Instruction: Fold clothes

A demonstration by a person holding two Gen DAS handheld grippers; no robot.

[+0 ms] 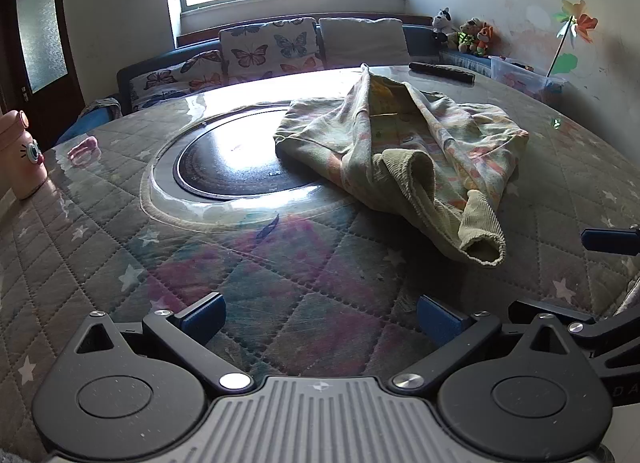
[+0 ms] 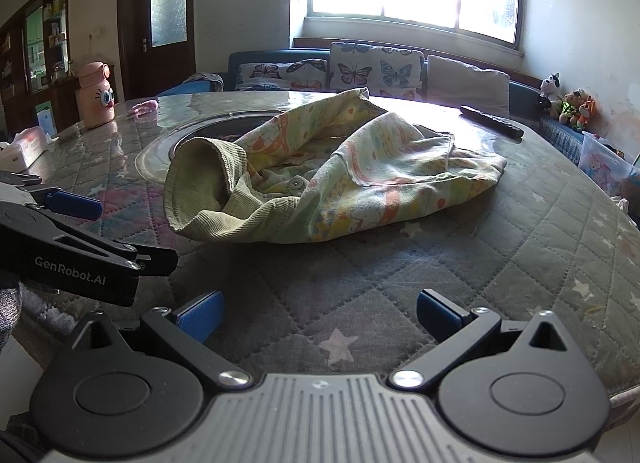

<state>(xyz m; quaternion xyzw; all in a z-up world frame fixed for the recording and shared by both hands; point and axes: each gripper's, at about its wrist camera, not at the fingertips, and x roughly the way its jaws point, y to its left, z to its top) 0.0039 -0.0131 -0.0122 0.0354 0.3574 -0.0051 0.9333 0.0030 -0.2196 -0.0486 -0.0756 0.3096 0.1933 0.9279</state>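
crumpled garment [image 1: 400, 151] on the table [image 1: 120, 263], both your claws spread wide and holding nothing.

your left claw [image 1: 320, 317] and right claw [image 2: 318, 315] hover low over the quilted table cover, short of the cloth. the garment lies in a loose heap, partly over the round glass inset [image 1: 232, 167], one ribbed cuff [image 2: 200, 183] turned toward you. a pink bottle [image 2: 96, 95] stands at the far left edge; a dark remote [image 2: 492, 121] lies beyond the garment.
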